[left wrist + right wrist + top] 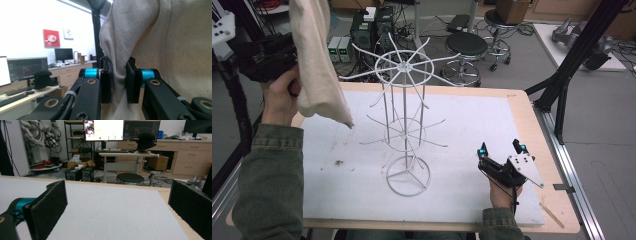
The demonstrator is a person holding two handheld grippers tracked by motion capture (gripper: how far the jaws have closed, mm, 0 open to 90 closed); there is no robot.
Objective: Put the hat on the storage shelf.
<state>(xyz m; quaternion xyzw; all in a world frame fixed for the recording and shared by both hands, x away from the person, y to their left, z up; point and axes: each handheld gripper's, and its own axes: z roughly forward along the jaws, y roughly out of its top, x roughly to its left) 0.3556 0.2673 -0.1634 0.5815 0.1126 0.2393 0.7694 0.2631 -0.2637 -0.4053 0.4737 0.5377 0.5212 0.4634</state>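
Observation:
A cream cloth (pixel 317 60) hangs in the air above the table's left rear corner, its lower tip dangling just over the white mat (pixel 472 125). My left gripper (pixel 287 57) is raised at the far left and is shut on a bunched fold of the cloth (pixel 140 37); in the left gripper view the fabric is pinched between both black pads (pixel 119 82). A white wire rack (pixel 404 125) with radiating arms stands upright mid-table, to the right of the cloth. My right gripper (pixel 500 147) rests low at the table's front right, open with nothing between its jaws (pixel 117 207).
The mat covers most of the wooden table (pixel 532 125). Black frame struts (pixel 572 60) rise beyond the right rear corner. Round stools (pixel 464 47) and computer boxes (pixel 372 30) stand on the floor behind the table. A desk with monitors (pixel 103 130) stands farther back.

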